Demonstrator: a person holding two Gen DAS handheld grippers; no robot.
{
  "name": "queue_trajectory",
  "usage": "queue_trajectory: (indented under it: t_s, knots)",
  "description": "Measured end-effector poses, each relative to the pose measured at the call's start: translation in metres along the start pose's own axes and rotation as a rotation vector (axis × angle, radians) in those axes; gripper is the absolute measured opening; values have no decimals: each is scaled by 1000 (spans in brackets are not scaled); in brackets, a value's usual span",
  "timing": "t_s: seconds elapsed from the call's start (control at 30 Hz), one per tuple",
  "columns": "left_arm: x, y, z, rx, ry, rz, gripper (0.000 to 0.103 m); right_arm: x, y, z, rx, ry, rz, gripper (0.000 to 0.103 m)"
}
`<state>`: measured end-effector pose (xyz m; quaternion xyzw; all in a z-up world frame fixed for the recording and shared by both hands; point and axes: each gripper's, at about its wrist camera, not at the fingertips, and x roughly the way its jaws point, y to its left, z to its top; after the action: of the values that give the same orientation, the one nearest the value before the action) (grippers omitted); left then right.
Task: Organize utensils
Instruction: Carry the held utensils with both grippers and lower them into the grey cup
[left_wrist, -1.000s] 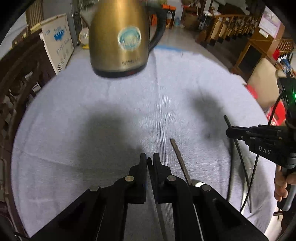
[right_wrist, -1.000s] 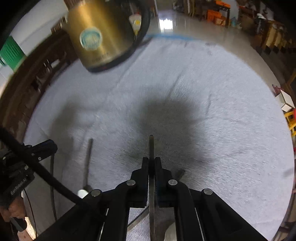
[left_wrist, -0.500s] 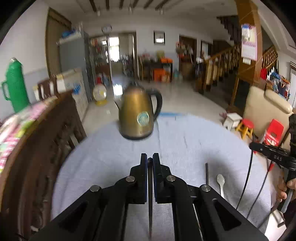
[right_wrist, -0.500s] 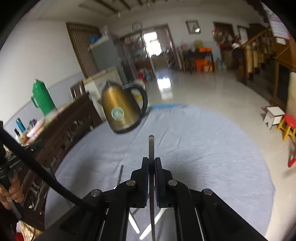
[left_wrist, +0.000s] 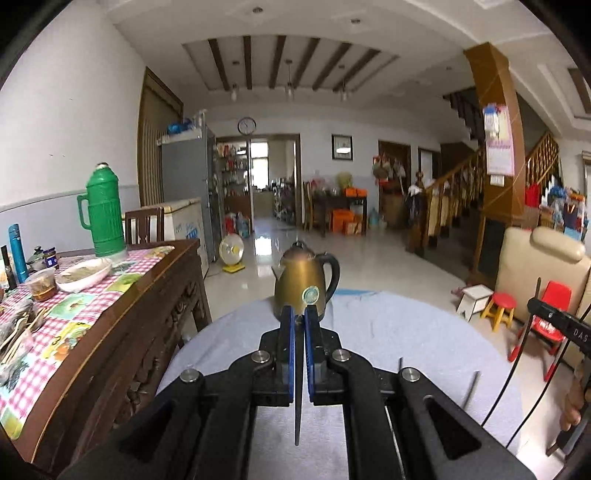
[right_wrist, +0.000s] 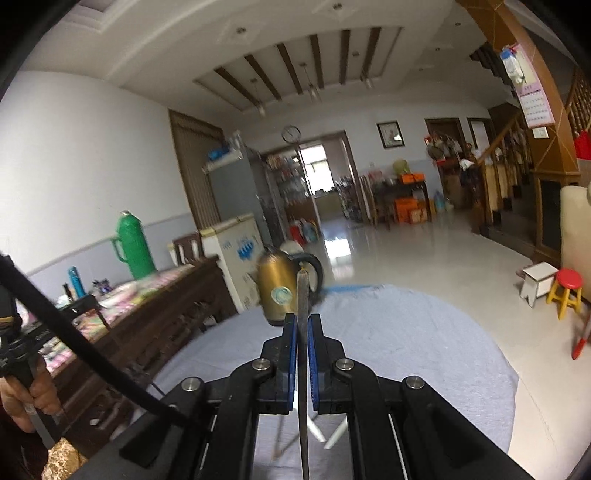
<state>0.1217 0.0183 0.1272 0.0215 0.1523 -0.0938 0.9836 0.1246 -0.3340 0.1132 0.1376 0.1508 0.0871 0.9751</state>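
Interior of a lived-in family home, open living and dining hall. At left of frame, carved wooden sideboard (left_wrist: 122, 332) with checked cloth, green thermos (left_wrist: 104, 215) and food dishes; at centre, wall clock (left_wrist: 246, 125), refrigerator (left_wrist: 184, 173) and doorway to a stocked pantry; at right, wooden staircase (left_wrist: 454, 192), wall calendar (left_wrist: 498, 144), cream armchair (left_wrist: 543, 266), small red stool (left_wrist: 501, 308).

Left claw (left_wrist: 299, 325): black linkage arms, silver pivot screws, blue pads (left_wrist: 291, 350) on the inner finger faces. Right claw (right_wrist: 303, 332): same build, black cable (right_wrist: 85, 354) running across it. White "DAS" lettering on the right unit's side. Bare-skinned hand (right_wrist: 37, 391) on the left handle.
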Motion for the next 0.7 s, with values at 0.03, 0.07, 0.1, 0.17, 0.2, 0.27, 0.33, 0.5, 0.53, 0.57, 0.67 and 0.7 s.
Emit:
queue_trajectory:
  t_s: [0.03, 0.07, 0.1, 0.17, 0.2, 0.27, 0.33, 0.5, 0.53, 0.57, 0.67, 0.7]
  knots:
    - [-10, 0, 1, -2, -11, -8, 5, -8, 6, 1, 3, -13, 15, 6]
    - [-16, -1, 1, -1, -18, -13, 5, -14, 11, 1, 4, -23, 23, 6]
    - [-23, -2, 2, 0, -25, -19, 5, -19, 15, 1, 3, -31, 31, 6]
    - [-37, -4, 4, -1, -30, -39, 5, -32, 25, 1, 7, -50, 55, 6]
    - [-45, -5, 5, -4, -32, -56, 5, -34, 28, 0, 7, -54, 61, 6]
    - [-56, -7, 6, -11, -38, -79, 5, -43, 39, 0, 4, -69, 78, 6]
    - [-69, -9, 10, -18, -55, -108, 5, -48, 46, -1, 6, -77, 88, 6]
    - [-91, -21, 15, -29, -94, -179, 5, -56, 63, -4, 6, -119, 109, 6]
    - [-93, -25, 15, -32, -99, -190, 5, -55, 68, -7, 4, -127, 109, 6]
    - [-94, -28, 15, -36, -101, -199, 5, -53, 72, -9, -1, -135, 100, 6]
    - [-89, -38, 11, -56, -98, -232, 5, -42, 81, -21, -4, -121, 83, 6]
    - [-87, -40, 9, -60, -91, -237, 5, -37, 82, -25, 6, -106, 87, 6]
